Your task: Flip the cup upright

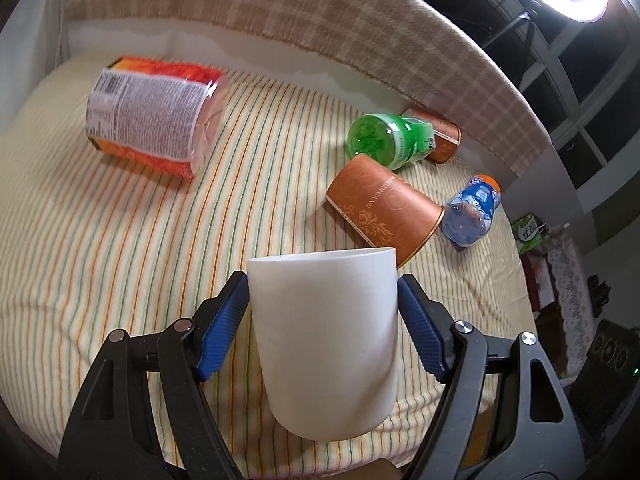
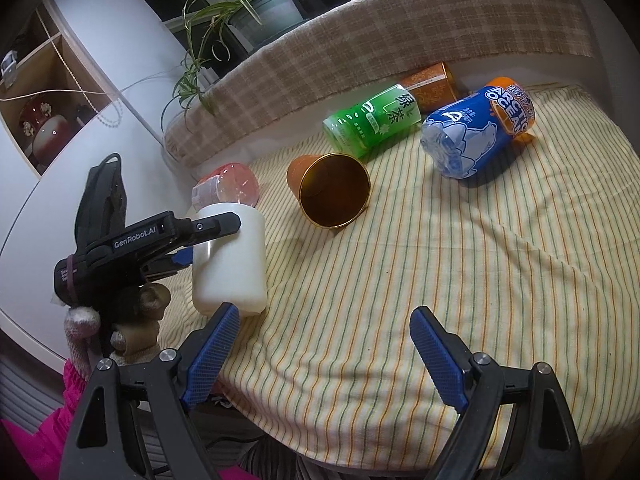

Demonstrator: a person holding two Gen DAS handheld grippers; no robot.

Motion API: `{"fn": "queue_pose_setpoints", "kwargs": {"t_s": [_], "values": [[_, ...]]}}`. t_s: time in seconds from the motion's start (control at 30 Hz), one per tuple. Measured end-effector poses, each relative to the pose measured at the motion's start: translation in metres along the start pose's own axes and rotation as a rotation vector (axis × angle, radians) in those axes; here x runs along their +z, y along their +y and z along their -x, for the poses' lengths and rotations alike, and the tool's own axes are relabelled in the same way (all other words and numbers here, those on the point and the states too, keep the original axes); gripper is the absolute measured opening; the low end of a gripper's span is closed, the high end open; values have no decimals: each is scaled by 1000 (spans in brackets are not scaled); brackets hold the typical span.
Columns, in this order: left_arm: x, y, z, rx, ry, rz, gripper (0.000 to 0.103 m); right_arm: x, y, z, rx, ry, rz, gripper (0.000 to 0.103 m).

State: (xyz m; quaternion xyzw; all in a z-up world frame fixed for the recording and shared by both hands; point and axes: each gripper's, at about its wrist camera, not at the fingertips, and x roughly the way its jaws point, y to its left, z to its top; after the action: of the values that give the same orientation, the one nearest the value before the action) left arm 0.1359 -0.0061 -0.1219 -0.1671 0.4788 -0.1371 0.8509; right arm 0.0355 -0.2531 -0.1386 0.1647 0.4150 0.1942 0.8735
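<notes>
My left gripper [image 1: 323, 296] is shut on a plain white cup [image 1: 326, 340], blue pads pressed on both sides. The cup stands upright, mouth up, at the near edge of the striped cloth. In the right wrist view the same white cup [image 2: 230, 258] is at the left, held by the left gripper [image 2: 200, 240], its base at or just above the cloth. An orange patterned cup [image 1: 384, 212] lies on its side mid-table, its open mouth facing the right wrist camera [image 2: 334, 190]. My right gripper [image 2: 324, 356] is open and empty above the cloth's near edge.
Lying on the striped cloth [image 2: 440, 280]: a large orange-labelled bottle [image 1: 152, 116], a green tea bottle [image 2: 372, 122], a blue Arctic Ocean bottle [image 2: 476, 132], a second orange cup [image 2: 428, 86] at the back. A plaid cushion [image 2: 400, 32] borders the far side. A plant [image 2: 256, 8] stands behind.
</notes>
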Motion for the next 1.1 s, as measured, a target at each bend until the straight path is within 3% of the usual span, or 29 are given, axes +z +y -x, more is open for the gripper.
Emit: {"fn": "queue_pose_setpoints", "kwargs": {"t_s": [0.37,0.77,1.1], "values": [[2,-18,18,80,-105,-92,77,-1,0,3,-6,-17,-2,89],[5,-28,23,114,-170,-146,77,0,2,4,-10,-25,-1,89],[1,-32,15,135,-165,-169,77,1,-1,5,-22,-31,-7,89]]}}
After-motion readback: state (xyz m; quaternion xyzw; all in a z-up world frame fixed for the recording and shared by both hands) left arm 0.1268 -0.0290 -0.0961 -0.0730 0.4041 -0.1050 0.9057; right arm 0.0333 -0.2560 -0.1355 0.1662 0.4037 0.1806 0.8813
